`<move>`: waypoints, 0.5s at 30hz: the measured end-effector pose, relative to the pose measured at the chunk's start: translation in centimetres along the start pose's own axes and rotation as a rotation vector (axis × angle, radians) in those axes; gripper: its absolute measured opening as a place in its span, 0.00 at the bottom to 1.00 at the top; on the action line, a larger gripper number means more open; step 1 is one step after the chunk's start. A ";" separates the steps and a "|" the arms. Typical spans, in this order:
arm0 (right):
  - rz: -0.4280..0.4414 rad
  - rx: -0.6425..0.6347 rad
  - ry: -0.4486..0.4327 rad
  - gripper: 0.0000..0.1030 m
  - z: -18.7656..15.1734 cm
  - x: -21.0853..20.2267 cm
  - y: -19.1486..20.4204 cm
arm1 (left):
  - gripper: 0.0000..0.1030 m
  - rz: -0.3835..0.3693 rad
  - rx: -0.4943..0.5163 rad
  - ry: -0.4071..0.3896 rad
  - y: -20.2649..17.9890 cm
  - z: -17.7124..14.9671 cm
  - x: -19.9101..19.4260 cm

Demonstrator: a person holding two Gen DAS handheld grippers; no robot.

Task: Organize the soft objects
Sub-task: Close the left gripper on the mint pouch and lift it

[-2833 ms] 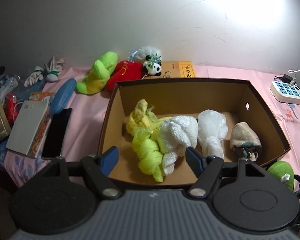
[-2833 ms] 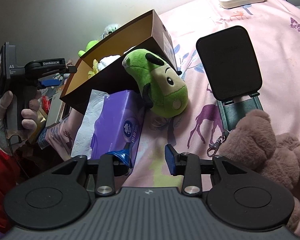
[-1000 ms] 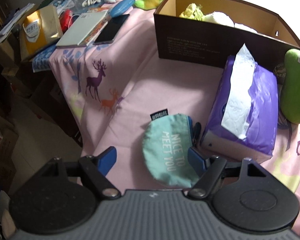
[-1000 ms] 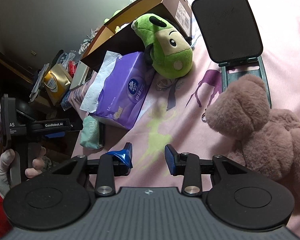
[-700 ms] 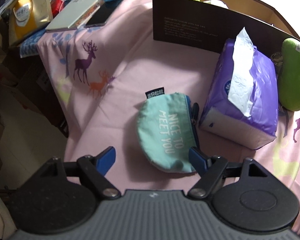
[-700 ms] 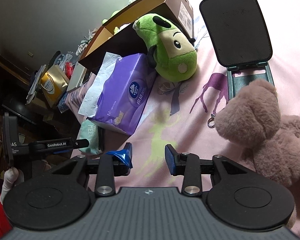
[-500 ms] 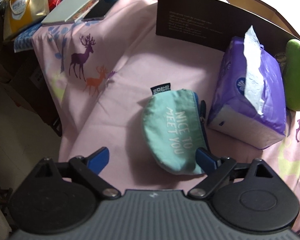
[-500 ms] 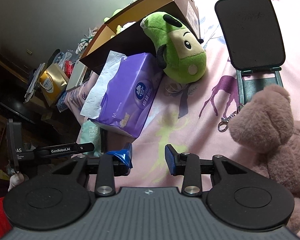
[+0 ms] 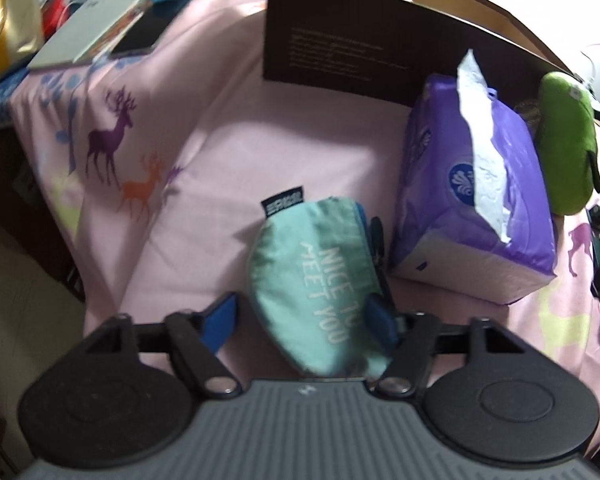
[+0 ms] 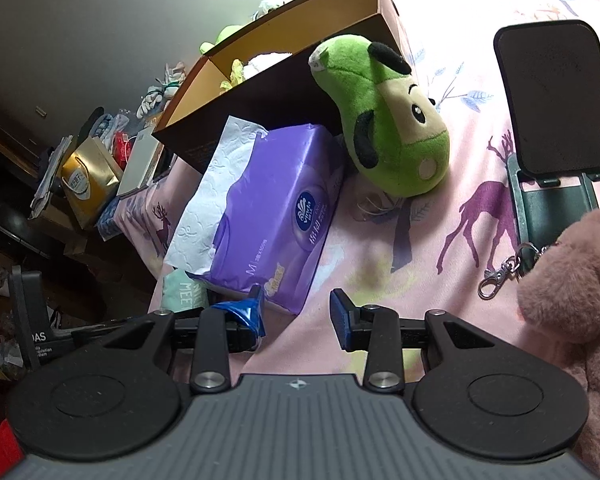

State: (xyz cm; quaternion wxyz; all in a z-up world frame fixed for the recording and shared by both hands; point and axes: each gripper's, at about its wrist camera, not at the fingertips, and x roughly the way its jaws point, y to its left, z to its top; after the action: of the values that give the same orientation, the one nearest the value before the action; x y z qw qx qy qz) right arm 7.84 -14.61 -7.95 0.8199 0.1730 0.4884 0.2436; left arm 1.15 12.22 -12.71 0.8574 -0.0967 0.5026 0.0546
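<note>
A teal fabric pouch (image 9: 320,288) printed "NICE TO MEET YOU" lies on the pink deer-print cloth (image 9: 204,184). My left gripper (image 9: 302,316) is open around its near end, one blue pad on each side; the right pad touches it. The pouch also shows in the right wrist view (image 10: 182,294). A brown cardboard box (image 9: 340,52) holding soft bundles stands behind. A green plush (image 10: 384,120) leans on the box (image 10: 284,92). A brown teddy (image 10: 568,280) lies at right. My right gripper (image 10: 298,314) is open and empty above the cloth.
A purple tissue pack (image 9: 476,196) lies right of the pouch, also in the right wrist view (image 10: 268,208). A dark phone stand (image 10: 552,120) and a keyring clasp (image 10: 500,276) lie near the teddy. A book and phone (image 9: 100,32) lie at far left. The cloth's edge drops off left.
My left gripper has come away from the box, down to the pouch, and its jaws have narrowed around it. My right gripper has shifted a little; the teddy sits further right in its view.
</note>
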 end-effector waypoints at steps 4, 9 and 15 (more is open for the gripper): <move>-0.013 0.013 -0.023 0.19 0.6 0.7 0.7 | 0.45 -0.041 0.009 0.006 0.7 0.7 0.1; -0.033 0.039 -0.049 0.19 1.1 1.5 1.1 | 0.09 -0.094 0.019 0.021 1.9 1.6 0.3; -0.050 0.053 -0.068 0.19 1.7 1.8 1.5 | 0.02 -0.150 0.052 -0.007 2.7 2.7 -1.0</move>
State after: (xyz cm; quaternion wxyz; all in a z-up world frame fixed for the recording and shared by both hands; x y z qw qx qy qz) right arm 9.75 -12.45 -7.62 0.8371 0.1905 0.4706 0.2038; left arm 2.47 15.45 -10.85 0.8629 -0.1117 0.4923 -0.0227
